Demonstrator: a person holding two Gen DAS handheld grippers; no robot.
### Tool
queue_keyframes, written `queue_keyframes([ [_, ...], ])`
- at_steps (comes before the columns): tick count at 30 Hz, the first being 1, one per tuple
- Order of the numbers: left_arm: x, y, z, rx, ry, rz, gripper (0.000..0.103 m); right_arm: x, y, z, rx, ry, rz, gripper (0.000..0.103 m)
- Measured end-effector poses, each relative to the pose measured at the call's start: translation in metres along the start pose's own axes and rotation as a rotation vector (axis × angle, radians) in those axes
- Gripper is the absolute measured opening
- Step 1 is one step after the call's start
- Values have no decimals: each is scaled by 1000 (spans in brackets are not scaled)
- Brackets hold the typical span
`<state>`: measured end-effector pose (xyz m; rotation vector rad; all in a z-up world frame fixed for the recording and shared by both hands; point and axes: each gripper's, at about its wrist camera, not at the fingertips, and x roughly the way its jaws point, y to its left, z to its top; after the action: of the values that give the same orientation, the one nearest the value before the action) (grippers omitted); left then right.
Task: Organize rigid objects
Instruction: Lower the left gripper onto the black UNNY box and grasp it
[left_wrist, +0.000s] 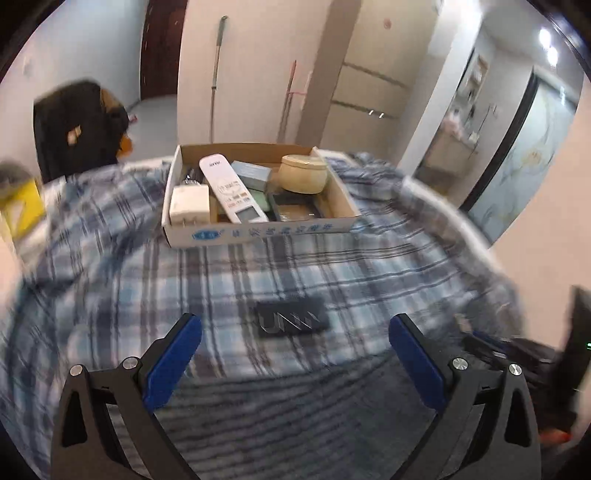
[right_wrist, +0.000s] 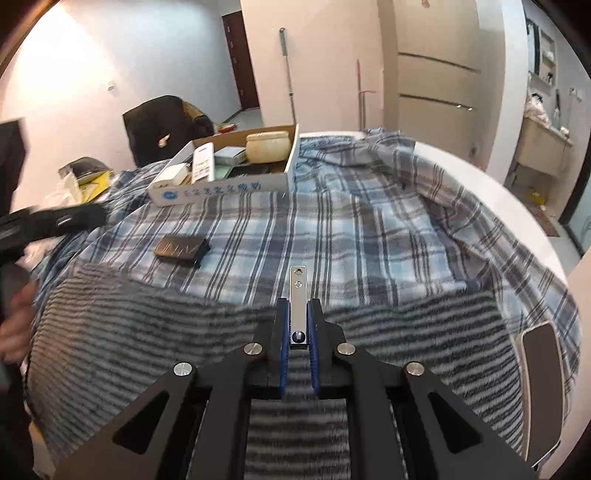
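Right gripper (right_wrist: 298, 325) clamps a metal clip (right_wrist: 298, 295) pointing forward.
Left gripper (left_wrist: 295, 332), wide, faces the black case (left_wrist: 291, 318); cardboard box (left_wrist: 258, 230) beyond.

Blue and white plaid with dark grey lines across the cloth (right_wrist: 369, 221); nearer the cameras, a grey-and-dark striped fleece blanket (right_wrist: 147, 325). Brown inside and white outside on the cardboard box (left_wrist: 258, 234), with blue printed characters and a round blue logo along the front wall. Inside: white remote (left_wrist: 231, 188) with grey screen, white charger (left_wrist: 189, 201), grey-blue small box (left_wrist: 251, 173), cream round jar (left_wrist: 303, 173). Black flat case (left_wrist: 291, 318) with pale silvery zigzag lettering. Black gripper frames with blue pads (left_wrist: 171, 363), silver bolts. Shiny silver metal strip (right_wrist: 298, 306) between blue pads (right_wrist: 314, 341) in the right wrist view.
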<state>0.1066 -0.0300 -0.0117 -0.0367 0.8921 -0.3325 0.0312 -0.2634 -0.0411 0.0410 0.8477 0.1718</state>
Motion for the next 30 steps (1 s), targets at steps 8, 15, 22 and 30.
queue_keyframes([
  [8,63,-10,14,-19,158,76,103,0,-12,-3,8,-20,7,8],
  [15,85,-9,10,-44,218,120,103,6,-23,0,35,-31,18,8],
  [22,92,-11,9,-59,212,112,103,7,-26,-2,42,-39,24,8],
  [30,117,-16,3,-7,298,196,75,9,-34,-2,62,-18,35,8],
])
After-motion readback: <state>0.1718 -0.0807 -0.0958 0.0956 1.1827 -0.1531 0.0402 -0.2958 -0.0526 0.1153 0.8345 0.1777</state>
